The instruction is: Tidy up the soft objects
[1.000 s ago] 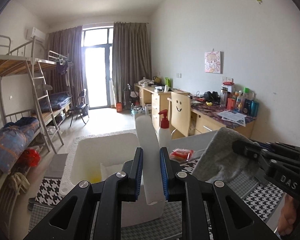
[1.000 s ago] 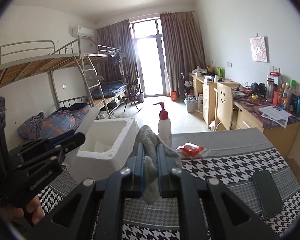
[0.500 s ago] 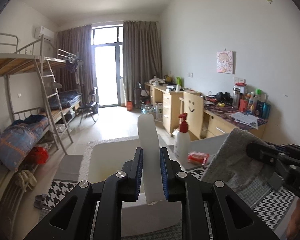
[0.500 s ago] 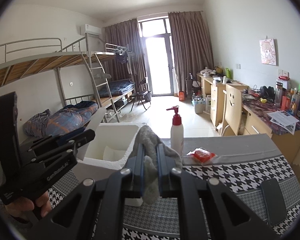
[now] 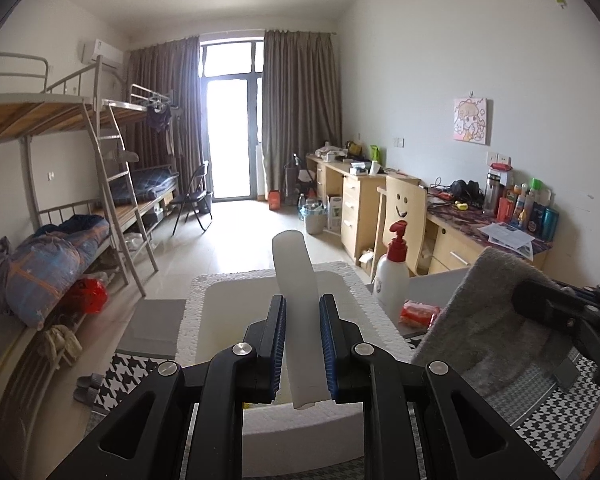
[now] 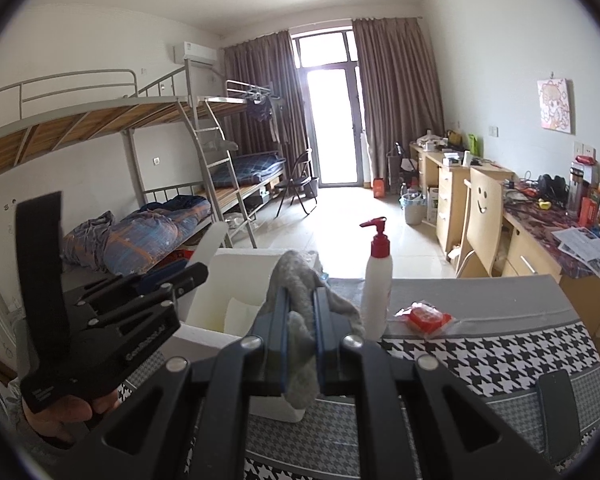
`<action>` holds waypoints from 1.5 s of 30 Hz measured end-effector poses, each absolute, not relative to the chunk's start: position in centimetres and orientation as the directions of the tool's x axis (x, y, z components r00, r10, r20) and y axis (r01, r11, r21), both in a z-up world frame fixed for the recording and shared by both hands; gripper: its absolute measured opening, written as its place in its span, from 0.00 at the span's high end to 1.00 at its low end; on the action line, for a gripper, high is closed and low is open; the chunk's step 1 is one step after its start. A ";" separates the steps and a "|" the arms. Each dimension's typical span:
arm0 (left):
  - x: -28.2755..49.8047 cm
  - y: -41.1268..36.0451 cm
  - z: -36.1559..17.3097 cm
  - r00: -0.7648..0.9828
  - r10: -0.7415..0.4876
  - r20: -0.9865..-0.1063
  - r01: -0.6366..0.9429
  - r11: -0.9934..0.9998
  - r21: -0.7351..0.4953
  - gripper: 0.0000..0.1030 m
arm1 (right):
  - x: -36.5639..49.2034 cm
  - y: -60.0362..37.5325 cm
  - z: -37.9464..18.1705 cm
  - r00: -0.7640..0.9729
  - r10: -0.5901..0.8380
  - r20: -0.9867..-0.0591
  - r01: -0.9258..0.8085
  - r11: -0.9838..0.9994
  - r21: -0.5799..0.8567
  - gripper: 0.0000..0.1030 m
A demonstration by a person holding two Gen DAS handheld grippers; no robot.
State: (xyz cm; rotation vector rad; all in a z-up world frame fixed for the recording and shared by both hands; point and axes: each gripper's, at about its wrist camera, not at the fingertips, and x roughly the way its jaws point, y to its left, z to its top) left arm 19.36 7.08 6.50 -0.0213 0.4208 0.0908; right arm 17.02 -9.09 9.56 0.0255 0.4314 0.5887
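Observation:
My left gripper (image 5: 302, 344) is shut on a flat white foam strip (image 5: 296, 292) and holds it upright over the open white foam box (image 5: 370, 300). My right gripper (image 6: 301, 336) is shut on a grey cloth (image 6: 296, 280), held above the table by the box's near right side (image 6: 236, 264). The cloth (image 5: 480, 320) and the right gripper (image 5: 572, 320) show at the right of the left wrist view. The left gripper (image 6: 172, 280) with the strip (image 6: 208, 240) shows at the left of the right wrist view.
A white pump bottle with a red top (image 6: 377, 276) and a red packet (image 6: 422, 315) stand on the houndstooth table cloth (image 6: 500, 356) behind the box. A dark phone (image 6: 556, 412) lies at the right. Bunk beds (image 6: 140, 128) left, desks (image 6: 540, 240) right.
Both grippers have risen and drawn back a little, each still holding its object. The foam box now sits lower and more central under the left gripper.

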 end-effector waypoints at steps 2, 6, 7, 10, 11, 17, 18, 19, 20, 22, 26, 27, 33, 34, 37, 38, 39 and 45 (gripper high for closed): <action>19.7 7.4 6.5 0.906 0.083 -0.415 -0.096 0.995 -0.011 0.82 | 17.0 -9.0 9.7 0.744 0.546 -0.385 -0.537 0.831 0.143 0.87; 20.4 7.8 6.3 0.899 0.081 -0.431 -0.100 0.995 -0.021 0.82 | 17.0 -8.5 10.1 0.740 0.554 -0.381 -0.547 0.826 0.138 0.87; 20.6 7.9 6.2 0.896 0.079 -0.437 -0.099 0.995 -0.024 0.82 | 17.0 -8.3 10.1 0.740 0.554 -0.381 -0.548 0.825 0.135 0.87; 21.4 8.4 5.8 0.886 0.075 -0.457 -0.101 0.994 -0.032 0.82 | 17.3 -8.0 10.2 0.743 0.547 -0.385 -0.544 0.829 0.128 0.87; 21.7 8.5 5.7 0.884 0.071 -0.463 -0.099 0.994 -0.036 0.82 | 17.3 -8.0 10.2 0.743 0.546 -0.386 -0.544 0.830 0.127 0.87; 23.2 9.1 4.7 0.860 0.056 -0.508 -0.094 0.994 -0.050 0.81 | 17.5 -7.7 10.1 0.747 0.536 -0.393 -0.538 0.835 0.116 0.87; 23.3 9.2 4.6 0.857 0.051 -0.512 -0.091 0.995 -0.052 0.81 | 17.5 -7.7 10.2 0.749 0.533 -0.394 -0.535 0.837 0.116 0.87; 23.4 9.2 4.5 0.856 0.040 -0.516 -0.081 0.995 -0.059 0.80 | 17.6 -7.7 10.2 0.751 0.531 -0.394 -0.532 0.839 0.116 0.87; 23.4 9.4 4.4 0.853 0.035 -0.521 -0.080 0.995 -0.064 0.76 | 17.6 -7.7 10.2 0.751 0.530 -0.394 -0.531 0.839 0.115 0.87; 23.4 9.4 4.3 0.850 0.044 -0.524 -0.085 0.995 -0.054 0.74 | 17.6 -7.6 10.3 0.752 0.527 -0.396 -0.530 0.841 0.111 0.87; 22.9 9.9 4.6 0.857 0.059 -0.512 -0.102 0.993 -0.057 0.26 | 17.6 -7.6 10.5 0.753 0.526 -0.395 -0.531 0.841 0.108 0.87; 22.7 10.0 4.7 0.861 0.064 -0.504 -0.108 0.992 -0.058 0.20 | 17.5 -7.6 10.5 0.754 0.525 -0.394 -0.530 0.841 0.106 0.87; 21.0 11.4 5.5 0.884 0.130 -0.449 -0.167 0.985 -0.043 0.01 | 17.6 -7.4 10.6 0.756 0.522 -0.395 -0.530 0.842 0.100 0.87; 20.8 11.6 5.6 0.886 0.142 -0.442 -0.177 0.983 -0.039 0.01 | 17.6 -7.4 10.6 0.756 0.524 -0.394 -0.530 0.842 0.101 0.87; 20.1 11.9 6.0 0.889 0.169 -0.425 -0.197 0.980 -0.024 0.01 | 17.9 -7.1 10.7 0.756 0.523 -0.393 -0.533 0.841 0.093 0.87; 19.8 12.0 6.1 0.890 0.174 -0.423 -0.200 0.980 -0.019 0.01 | 18.0 -6.9 10.7 0.755 0.523 -0.395 -0.533 0.841 0.093 0.87; 19.5 12.1 6.1 0.890 0.181 -0.418 -0.205 0.979 -0.014 0.01 | 18.0 -6.8 10.8 0.754 0.523 -0.396 -0.534 0.840 0.092 0.87; 18.3 13.0 6.3 0.895 0.186 -0.405 -0.220 0.975 -0.039 0.01 | 18.5 -5.9 11.0 0.757 0.526 -0.387 -0.540 0.837 0.082 0.87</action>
